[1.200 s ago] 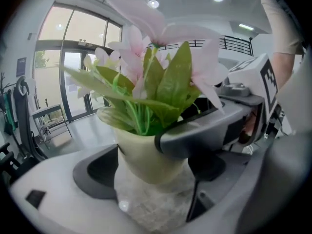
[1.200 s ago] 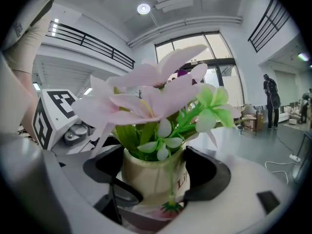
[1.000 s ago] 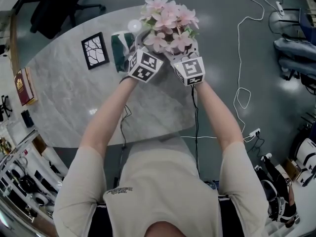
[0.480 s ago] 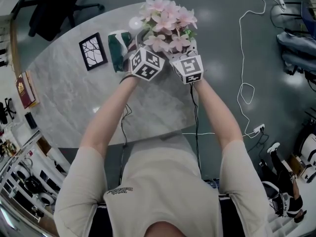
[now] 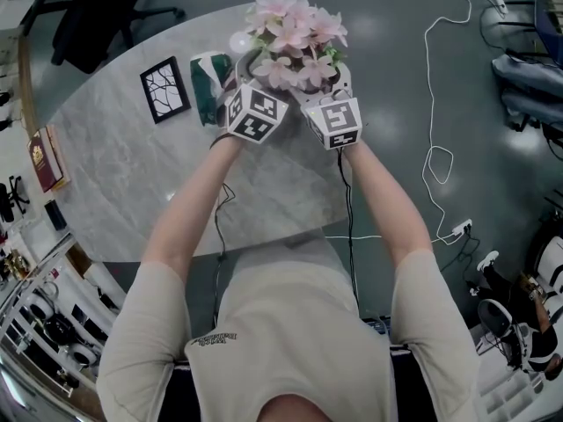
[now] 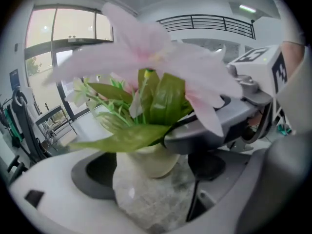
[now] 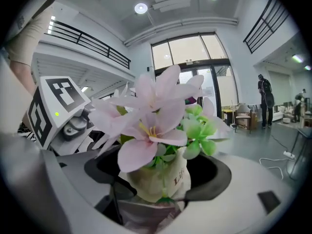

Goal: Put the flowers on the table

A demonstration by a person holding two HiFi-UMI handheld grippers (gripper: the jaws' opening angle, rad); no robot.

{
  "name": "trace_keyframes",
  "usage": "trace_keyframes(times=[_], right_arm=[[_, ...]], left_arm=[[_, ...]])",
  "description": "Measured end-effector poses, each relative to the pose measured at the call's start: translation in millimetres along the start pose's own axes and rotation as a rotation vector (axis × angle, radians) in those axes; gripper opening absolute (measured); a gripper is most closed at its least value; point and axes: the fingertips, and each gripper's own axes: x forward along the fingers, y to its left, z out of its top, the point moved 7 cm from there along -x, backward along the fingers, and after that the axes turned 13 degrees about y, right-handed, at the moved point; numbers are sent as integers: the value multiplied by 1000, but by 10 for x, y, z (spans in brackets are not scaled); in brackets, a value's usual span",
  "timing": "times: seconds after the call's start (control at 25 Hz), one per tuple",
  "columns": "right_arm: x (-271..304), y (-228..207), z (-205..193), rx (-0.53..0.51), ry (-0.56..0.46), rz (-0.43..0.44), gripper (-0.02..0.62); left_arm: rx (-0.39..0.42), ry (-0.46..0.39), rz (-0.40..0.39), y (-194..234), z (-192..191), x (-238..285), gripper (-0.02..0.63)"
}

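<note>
Pink artificial flowers (image 5: 295,38) stand in a cream pot (image 7: 158,179) over the far edge of the marble table (image 5: 132,174). Both grippers reach the pot side by side from the near side. My left gripper (image 5: 252,76) is shut on the pot (image 6: 146,162), with marble showing right below it between the jaws. My right gripper (image 5: 337,76) is shut on the same pot, whose body fills the gap between its pads (image 7: 209,177). Leaves and petals (image 6: 161,62) hide the pot's rim. Whether the base touches the table cannot be told.
A black picture frame (image 5: 165,90) and a dark green object (image 5: 209,86) lie left of the flowers, beside a small white ball (image 5: 239,42). A red book (image 5: 40,152) sits at the table's left edge. A black chair (image 5: 97,11) and a white floor cable (image 5: 435,161) flank the table.
Both grippers and the flowers have shifted slightly away from me and a little left over the table. The hold on the pot is unchanged.
</note>
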Motion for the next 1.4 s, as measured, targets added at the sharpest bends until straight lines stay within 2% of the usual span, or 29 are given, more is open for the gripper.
trace_keyframes(times=[0.24,0.44,0.76,1.0,1.16,1.28,1.4], right_arm=[[-221,-2,67,-4,8,-25,394],[-465,36,183,-12,7,-34,394],[-909,207,484,-27,-37,-62,394],[-1312,405,841,-50,-81,-100,394],[-1634,560,1153,-105,-131,-143,391],[-1850,660,1348,-93,-169,-145,292],[-2042,753,1541,-108,-196,-141,259]], left_arm=[[-79,-35,-5,20,0,-219,437],[-85,-64,6,0,39,-480,437],[-137,-135,8,-81,115,-1028,437],[-142,-229,15,-166,293,-1615,437],[-67,-281,39,-271,433,-2030,437],[-52,-320,33,-354,509,-2335,435],[-52,-351,49,-394,563,-2656,400]])
